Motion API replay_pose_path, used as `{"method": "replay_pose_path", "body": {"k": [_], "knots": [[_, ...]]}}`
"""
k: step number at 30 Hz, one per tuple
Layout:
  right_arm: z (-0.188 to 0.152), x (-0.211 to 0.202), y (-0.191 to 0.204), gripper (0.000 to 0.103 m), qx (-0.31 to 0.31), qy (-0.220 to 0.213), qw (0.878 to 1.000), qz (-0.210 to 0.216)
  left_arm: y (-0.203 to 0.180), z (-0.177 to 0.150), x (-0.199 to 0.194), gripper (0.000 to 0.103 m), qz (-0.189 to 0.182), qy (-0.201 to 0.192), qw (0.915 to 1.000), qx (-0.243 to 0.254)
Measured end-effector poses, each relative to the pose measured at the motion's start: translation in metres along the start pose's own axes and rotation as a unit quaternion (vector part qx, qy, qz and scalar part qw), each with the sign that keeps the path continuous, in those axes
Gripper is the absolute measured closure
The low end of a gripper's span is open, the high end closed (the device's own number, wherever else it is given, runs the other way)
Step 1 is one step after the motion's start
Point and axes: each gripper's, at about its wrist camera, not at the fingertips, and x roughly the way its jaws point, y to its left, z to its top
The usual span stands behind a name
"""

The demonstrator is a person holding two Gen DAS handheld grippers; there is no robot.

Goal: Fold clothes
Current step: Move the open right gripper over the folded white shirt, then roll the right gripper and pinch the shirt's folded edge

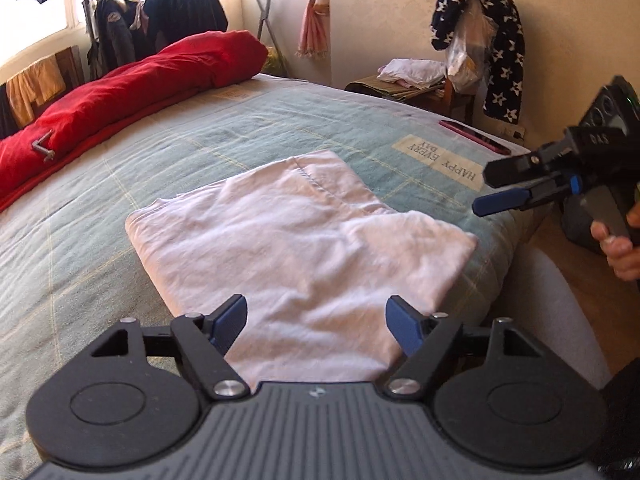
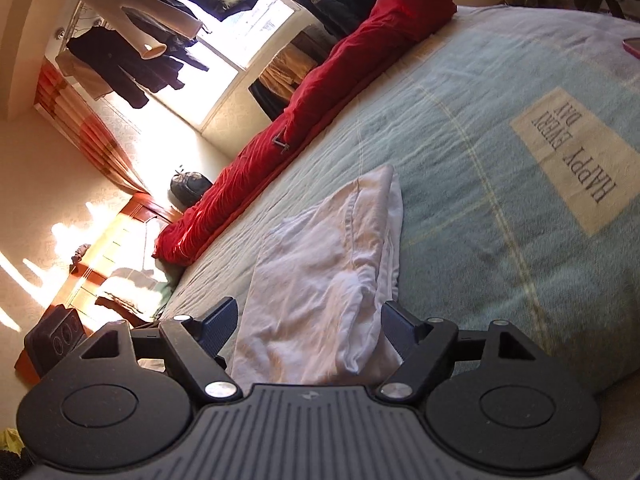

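Both tools gape over the folded white cloth (image 1: 296,236) on the bed (image 1: 120,184): left tool (image 1: 316,326) and right tool (image 2: 308,330) grip nothing.

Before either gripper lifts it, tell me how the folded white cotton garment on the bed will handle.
The folded white cotton garment is wrinkled and sags over the bed edge, so it is probably floppy. It looks thin, likely light. Its loose layers may well unfold if lifted by one corner.

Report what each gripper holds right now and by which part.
Nothing is held. The left gripper and right gripper both stand open over the folded white garment on the bed, pads not pressing it.
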Motion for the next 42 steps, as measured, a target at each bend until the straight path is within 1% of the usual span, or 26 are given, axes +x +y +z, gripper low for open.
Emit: {"method": "replay_pose_path", "body": {"k": [2,4,7,10,12,14,16,18,21,23,24,25,26,27,28,29,30,32,35,39,42], "knots": [[-0.006,0.003,-0.003,0.020,0.016,0.014,1.000,0.007,-0.010,-0.008,-0.003,0.024,0.009,0.002,0.9994,0.034],[-0.011,0.007,-0.003,0.020,0.026,0.028,0.999,0.007,-0.020,-0.015,-0.002,0.024,0.026,0.008,0.9977,0.062],[-0.017,0.008,0.001,0.017,0.027,0.031,0.999,-0.002,-0.031,-0.026,0.003,0.024,0.057,0.009,0.9937,0.096],[-0.019,0.006,0.007,0.010,0.019,0.027,0.999,-0.012,-0.043,-0.036,0.010,0.024,0.078,0.008,0.9885,0.130],[-0.017,0.003,0.011,0.007,0.013,0.019,1.000,-0.017,-0.054,-0.037,0.013,0.024,0.080,-0.005,0.9843,0.157],[-0.015,-0.001,0.012,0.004,0.010,0.011,1.000,-0.020,-0.067,-0.032,0.020,0.024,0.070,-0.021,0.9811,0.179],[-0.015,-0.005,0.012,0.004,0.011,0.003,1.000,-0.022,-0.080,-0.025,0.029,0.024,0.060,-0.035,0.9771,0.201],[-0.016,-0.009,0.012,0.004,0.015,-0.011,0.999,-0.026,-0.095,-0.017,0.042,0.024,0.055,-0.048,0.9712,0.227],[-0.018,-0.019,0.008,0.002,0.023,-0.041,0.998,-0.031,-0.118,-0.007,0.064,0.024,0.057,-0.062,0.9593,0.270],[-0.018,-0.025,0.004,0.000,0.030,-0.059,0.997,-0.029,-0.128,-0.004,0.076,0.024,0.064,-0.068,0.9510,0.295],[-0.018,-0.027,0.001,0.000,0.036,-0.065,0.997,-0.026,-0.130,-0.002,0.081,0.025,0.074,-0.070,0.9483,0.301],[-0.017,-0.028,-0.002,0.000,0.042,-0.063,0.997,-0.020,-0.129,0.000,0.083,0.027,0.085,-0.072,0.9478,0.299],[-0.016,-0.027,-0.005,0.000,0.048,-0.056,0.997,-0.011,-0.127,0.002,0.085,0.037,0.093,-0.074,0.9490,0.292],[-0.015,-0.026,-0.008,0.000,0.055,-0.048,0.997,0.000,-0.121,0.005,0.082,0.042,0.092,-0.077,0.9544,0.273],[-0.013,-0.024,-0.012,0.000,0.065,-0.040,0.997,0.014,-0.116,0.009,0.080,0.042,0.091,-0.080,0.9593,0.255],[-0.012,-0.020,-0.016,0.000,0.077,-0.032,0.996,0.028,-0.110,0.011,0.077,0.045,0.091,-0.083,0.9631,0.239],[-0.011,-0.015,-0.020,0.000,0.091,-0.024,0.995,0.042,-0.106,0.013,0.073,0.047,0.094,-0.090,0.9648,0.229],[-0.008,0.000,-0.029,0.000,0.123,-0.005,0.990,0.071,-0.100,0.016,0.066,0.047,0.102,-0.097,0.9659,0.217],[-0.005,0.029,-0.043,0.000,0.170,0.024,0.979,0.112,-0.093,0.018,0.057,0.047,0.106,-0.106,0.9676,0.203],[0.002,0.067,-0.052,0.000,0.203,0.042,0.970,0.130,-0.087,0.020,0.049,0.046,0.100,-0.113,0.9707,0.187],[0.014,0.090,-0.051,0.000,0.204,0.050,0.969,0.134,-0.085,0.020,0.044,0.045,0.091,-0.118,0.9729,0.176]]}}
